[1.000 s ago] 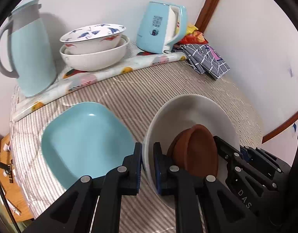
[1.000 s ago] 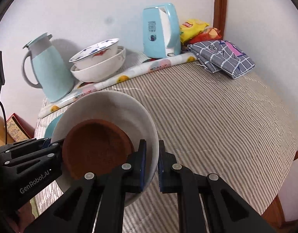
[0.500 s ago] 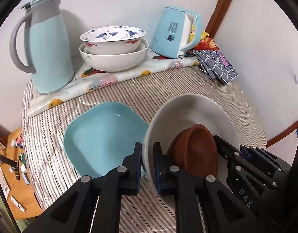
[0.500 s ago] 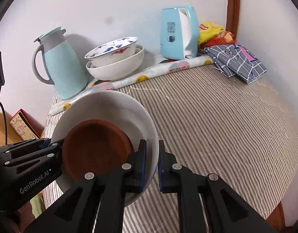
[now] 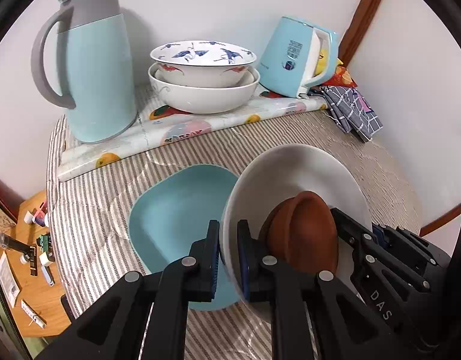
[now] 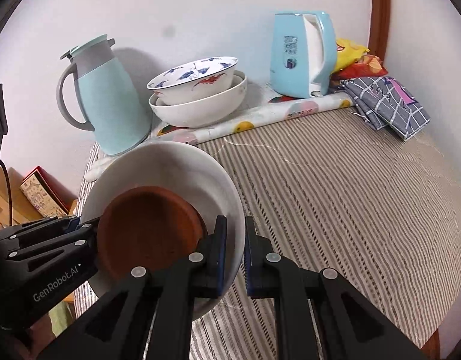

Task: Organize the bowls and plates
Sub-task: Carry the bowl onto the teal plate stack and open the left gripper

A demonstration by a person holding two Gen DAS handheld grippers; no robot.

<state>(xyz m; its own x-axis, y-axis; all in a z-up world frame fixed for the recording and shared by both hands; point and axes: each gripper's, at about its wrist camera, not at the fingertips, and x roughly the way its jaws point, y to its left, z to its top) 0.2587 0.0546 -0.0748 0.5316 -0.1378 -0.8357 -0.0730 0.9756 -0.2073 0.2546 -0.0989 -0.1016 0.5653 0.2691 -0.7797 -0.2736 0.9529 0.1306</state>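
Note:
My left gripper (image 5: 229, 256) is shut on the left rim of a white bowl (image 5: 296, 171), held above the table. My right gripper (image 6: 233, 253) is shut on the bowl's (image 6: 167, 168) right rim. A brown dish (image 5: 302, 234) lies inside the white bowl and shows in the right wrist view (image 6: 149, 234) too. A light blue squarish plate (image 5: 176, 216) lies on the striped tablecloth just left of and partly under the held bowl. Two stacked bowls, a blue-patterned one (image 5: 203, 60) in a plain white one (image 5: 203, 96), stand at the back.
A light blue thermos jug (image 5: 92, 69) stands back left and a light blue kettle (image 5: 293, 60) back right on a fruit-print mat (image 5: 182, 129). A folded checked cloth (image 6: 389, 102) and snack bags (image 6: 353, 57) lie at the far right. The table edge (image 5: 53, 210) drops off at left.
Both grippers, still holding the white bowl with the brown dish, have shifted left toward the blue plate, which now lies partly under the bowl. The stacked bowls and jug look nearer.

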